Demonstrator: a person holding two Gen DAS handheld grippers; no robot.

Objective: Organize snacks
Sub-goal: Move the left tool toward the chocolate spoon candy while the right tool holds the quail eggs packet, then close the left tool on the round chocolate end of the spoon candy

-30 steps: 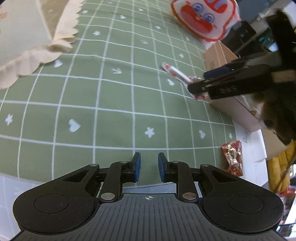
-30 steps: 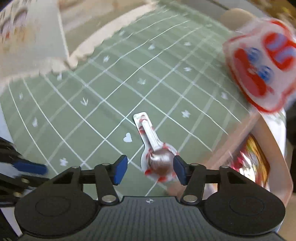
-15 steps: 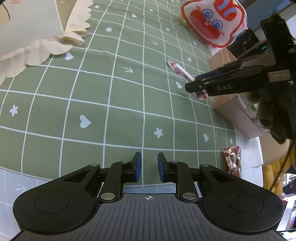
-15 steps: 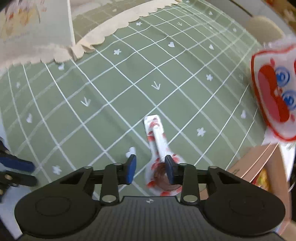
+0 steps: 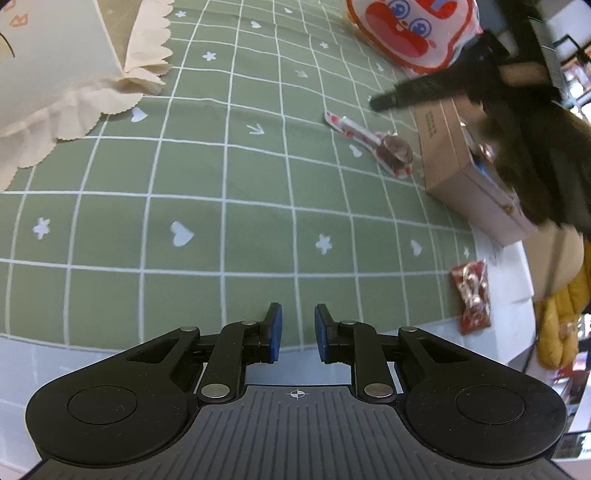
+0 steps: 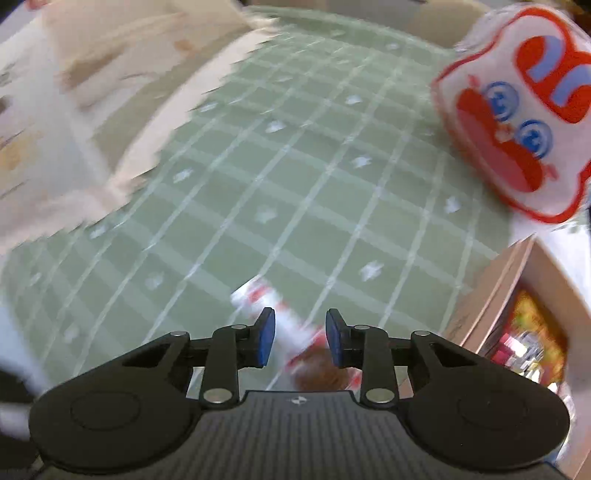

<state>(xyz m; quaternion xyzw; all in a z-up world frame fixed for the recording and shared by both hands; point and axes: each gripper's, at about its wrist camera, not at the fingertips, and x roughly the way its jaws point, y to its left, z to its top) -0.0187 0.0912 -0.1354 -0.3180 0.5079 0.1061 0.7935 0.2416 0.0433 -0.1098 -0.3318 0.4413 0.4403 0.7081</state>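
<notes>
A spoon-shaped chocolate snack in a red and white wrapper (image 5: pixel 373 142) lies on the green grid cloth beside a cardboard box (image 5: pixel 458 166). In the blurred right wrist view it (image 6: pixel 295 328) lies below my right gripper (image 6: pixel 300 341), which is narrowly open and empty. From the left wrist view the right gripper (image 5: pixel 424 90) hangs above the snack. My left gripper (image 5: pixel 297 332) is narrowly open and empty near the cloth's front edge. A small red snack packet (image 5: pixel 472 295) lies on the white table to the right.
A large white and red cartoon-face bag (image 5: pixel 410 29) stands at the back right, also in the right wrist view (image 6: pixel 517 122). A cream scalloped cloth and box (image 5: pixel 55 74) sit at the back left. The cardboard box (image 6: pixel 517 314) holds colourful snacks.
The right gripper has lifted up off the spoon snack, and its jaws have widened a little. The snack stays on the cloth. The left gripper has pulled back slightly.
</notes>
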